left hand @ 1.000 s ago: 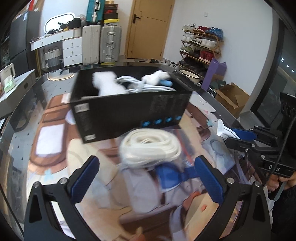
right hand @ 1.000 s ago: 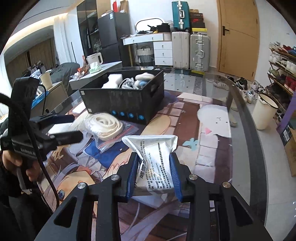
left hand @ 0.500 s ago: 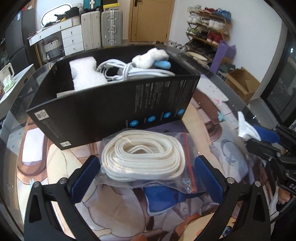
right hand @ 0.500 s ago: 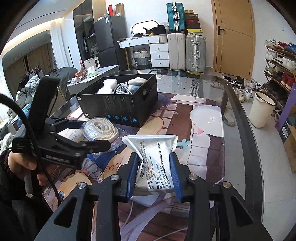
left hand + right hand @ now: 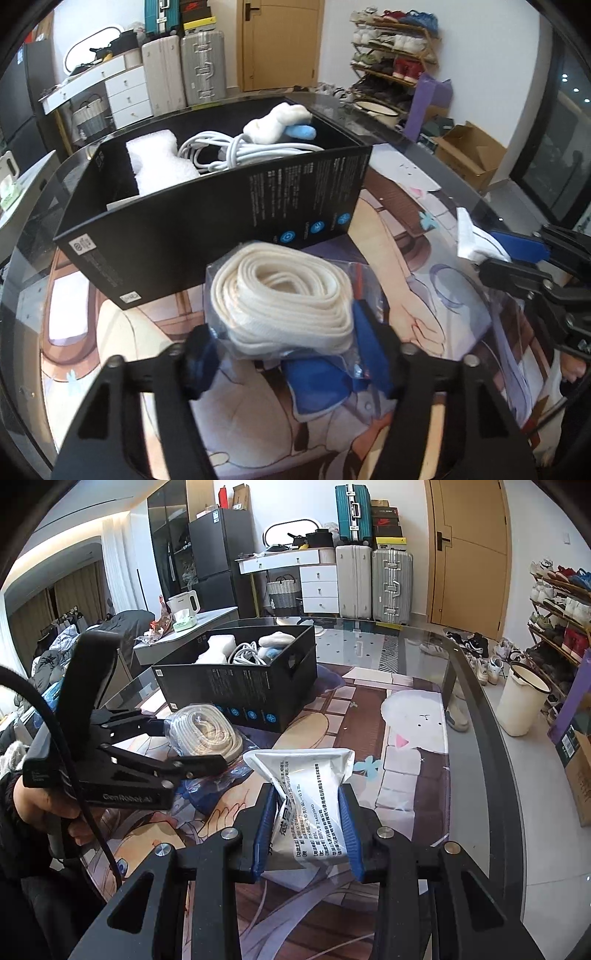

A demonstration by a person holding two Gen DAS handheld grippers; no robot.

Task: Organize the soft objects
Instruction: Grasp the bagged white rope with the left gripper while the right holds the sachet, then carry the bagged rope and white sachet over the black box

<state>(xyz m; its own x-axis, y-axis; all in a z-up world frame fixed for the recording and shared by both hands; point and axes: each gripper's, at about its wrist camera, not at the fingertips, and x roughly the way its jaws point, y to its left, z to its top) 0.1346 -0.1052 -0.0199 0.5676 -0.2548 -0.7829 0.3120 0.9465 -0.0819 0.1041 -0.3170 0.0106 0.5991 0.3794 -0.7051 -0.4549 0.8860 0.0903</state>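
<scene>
The bagged coil of white webbing (image 5: 284, 299), light, squashy and slippery in plastic, is pinched across its middle between the left gripper (image 5: 288, 354) fingers, while the right gripper (image 5: 306, 830) fingers are clamped on a limp white pouch (image 5: 310, 805), with the black box (image 5: 221, 221) just beyond.

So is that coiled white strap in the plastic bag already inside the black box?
No. The bagged white strap sits outside the black box, in front of its near wall, pinched between the fingers of the left gripper.

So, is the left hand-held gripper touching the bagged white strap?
Touching. The left wrist view shows the left hand-held gripper with both blue pads pressed against the bagged white strap.
</scene>
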